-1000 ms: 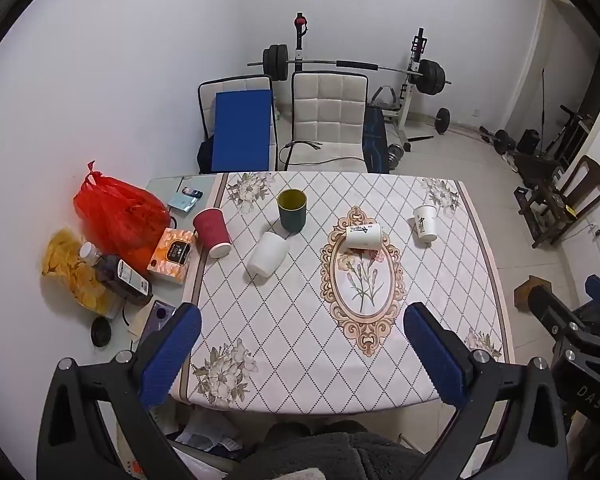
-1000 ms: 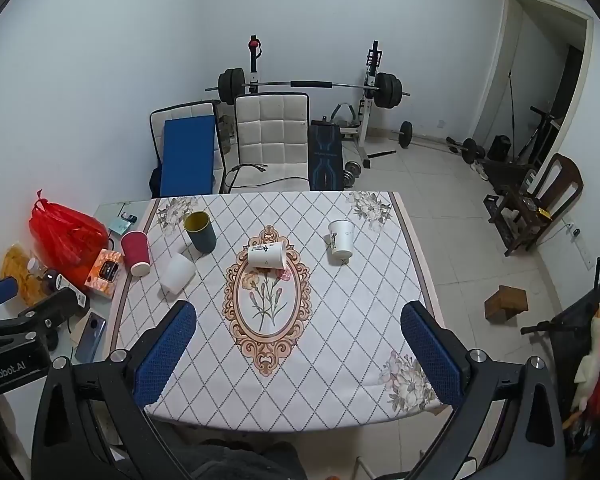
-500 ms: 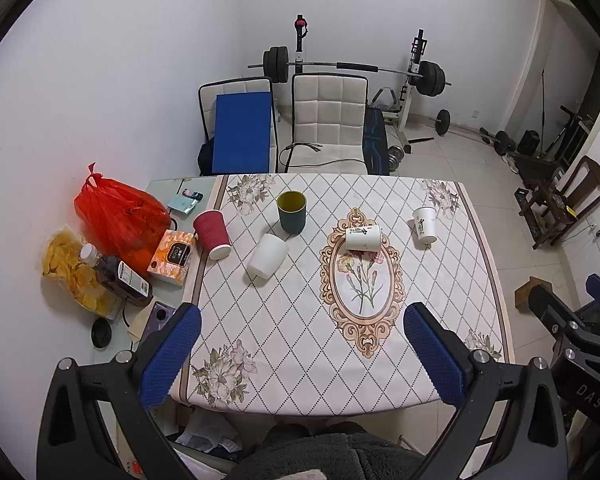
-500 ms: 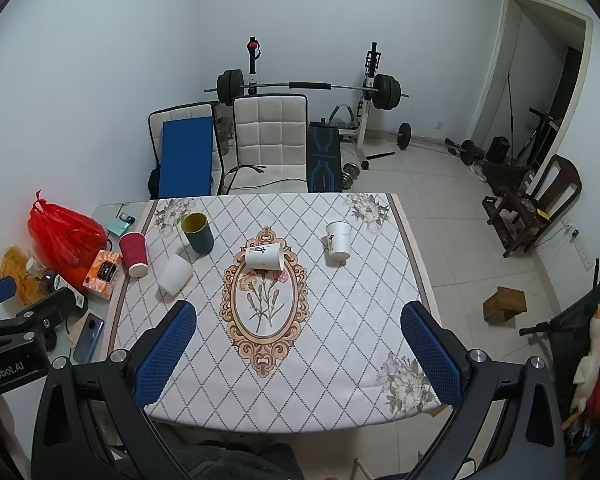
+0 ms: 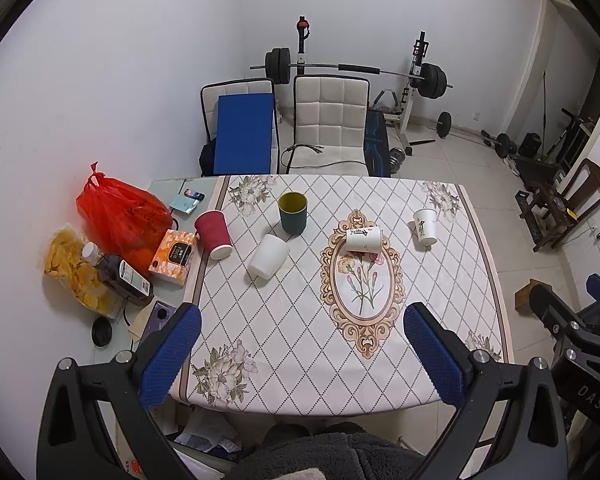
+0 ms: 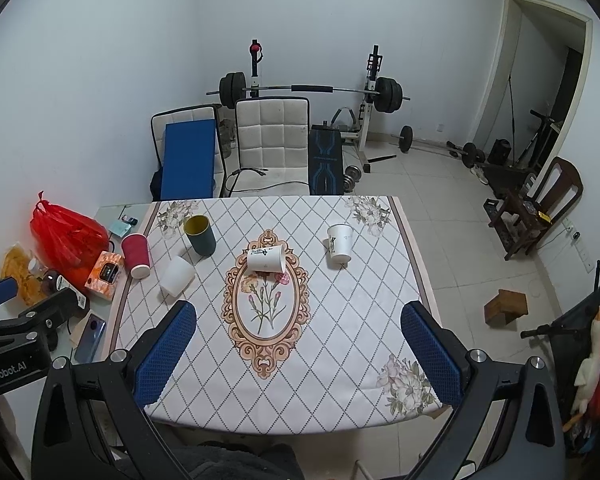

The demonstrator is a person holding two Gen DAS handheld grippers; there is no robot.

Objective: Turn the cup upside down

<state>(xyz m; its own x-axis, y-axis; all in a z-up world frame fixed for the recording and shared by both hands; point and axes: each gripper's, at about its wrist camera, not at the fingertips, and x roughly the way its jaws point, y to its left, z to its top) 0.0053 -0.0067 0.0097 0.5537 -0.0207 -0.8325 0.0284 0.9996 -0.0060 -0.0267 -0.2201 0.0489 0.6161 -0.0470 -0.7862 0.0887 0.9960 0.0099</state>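
Fingers (image 6: 166,356) spread wide, well short of cup (image 6: 266,258).

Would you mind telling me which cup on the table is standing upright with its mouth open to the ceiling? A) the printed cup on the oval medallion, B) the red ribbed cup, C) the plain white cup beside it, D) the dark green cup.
D: the dark green cup shows its yellow inside from above, with both grippers open and away from it.
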